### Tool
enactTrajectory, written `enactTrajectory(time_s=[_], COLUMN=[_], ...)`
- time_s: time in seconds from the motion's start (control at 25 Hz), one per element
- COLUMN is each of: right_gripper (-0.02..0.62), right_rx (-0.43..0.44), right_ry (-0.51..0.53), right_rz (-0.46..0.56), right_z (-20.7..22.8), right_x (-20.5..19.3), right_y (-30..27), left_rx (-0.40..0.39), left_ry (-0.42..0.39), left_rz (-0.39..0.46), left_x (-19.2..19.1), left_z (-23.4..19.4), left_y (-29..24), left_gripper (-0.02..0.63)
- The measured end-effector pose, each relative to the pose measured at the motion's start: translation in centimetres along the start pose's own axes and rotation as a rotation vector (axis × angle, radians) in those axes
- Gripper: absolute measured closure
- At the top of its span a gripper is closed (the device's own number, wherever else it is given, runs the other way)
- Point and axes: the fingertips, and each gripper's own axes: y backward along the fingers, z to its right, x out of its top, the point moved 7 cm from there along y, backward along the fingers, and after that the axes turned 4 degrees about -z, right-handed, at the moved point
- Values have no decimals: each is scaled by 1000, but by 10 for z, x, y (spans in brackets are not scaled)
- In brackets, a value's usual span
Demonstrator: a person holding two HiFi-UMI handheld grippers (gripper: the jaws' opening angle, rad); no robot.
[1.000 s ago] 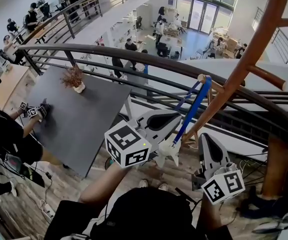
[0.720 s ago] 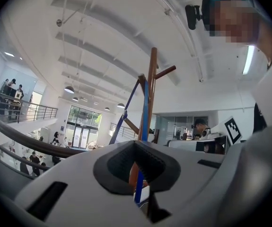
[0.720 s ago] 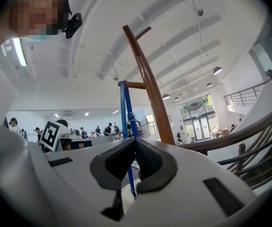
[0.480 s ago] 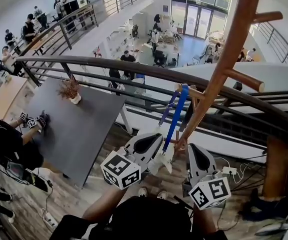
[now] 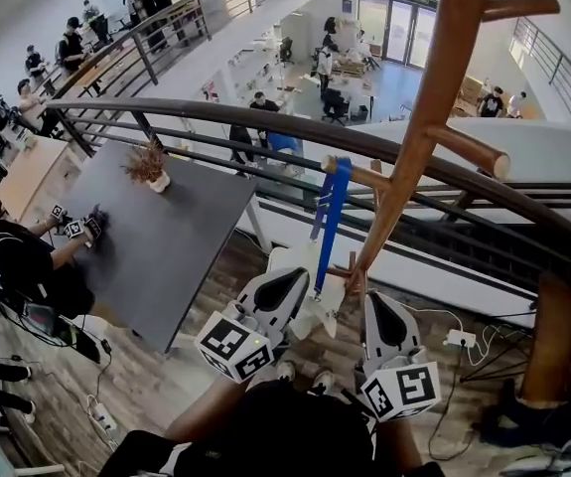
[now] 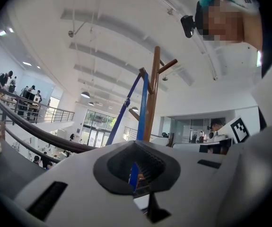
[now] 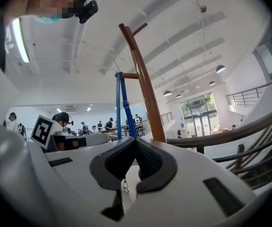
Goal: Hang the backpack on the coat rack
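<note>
The wooden coat rack (image 5: 419, 137) rises at the right of the head view. A blue strap (image 5: 333, 207) is looped over its low peg (image 5: 359, 174) and hangs straight down to the white backpack (image 5: 327, 294) beside the pole. My left gripper (image 5: 303, 278) is at the strap's lower end. In the left gripper view its tips (image 6: 136, 143) are together, and the strap (image 6: 143, 108) runs down into them in front of the pole (image 6: 152, 103). My right gripper (image 5: 369, 304), right of the backpack, has its tips (image 7: 136, 140) together. Strap (image 7: 121, 108) and pole (image 7: 145, 93) stand beyond it.
A curved dark railing (image 5: 265, 117) runs behind the rack, above an open hall with people below. A dark table (image 5: 156, 227) with a dried plant (image 5: 149, 164) stands to the left, and a person (image 5: 17, 261) sits at it. Cables (image 5: 454, 341) lie on the wooden floor.
Both grippers have come down and nearer to me. The strap stays on the peg and now hangs more upright, with the backpack lower beside the pole.
</note>
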Motion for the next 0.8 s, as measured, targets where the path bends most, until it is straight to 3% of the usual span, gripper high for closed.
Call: enactTrajectory(time_s=[0.44, 0.8], right_gripper=[583, 583], right_rx=[12, -69], right_ry=[35, -2], right_rz=[-5, -5], right_z=[-8, -25], right_x=[-6, -19], right_y=[-2, 35], left_rx=[52, 39], left_ry=[-22, -20], left_rz=[-24, 9], left_x=[-8, -21], left_z=[7, 21], left_y=[11, 36], left_gripper=[598, 598])
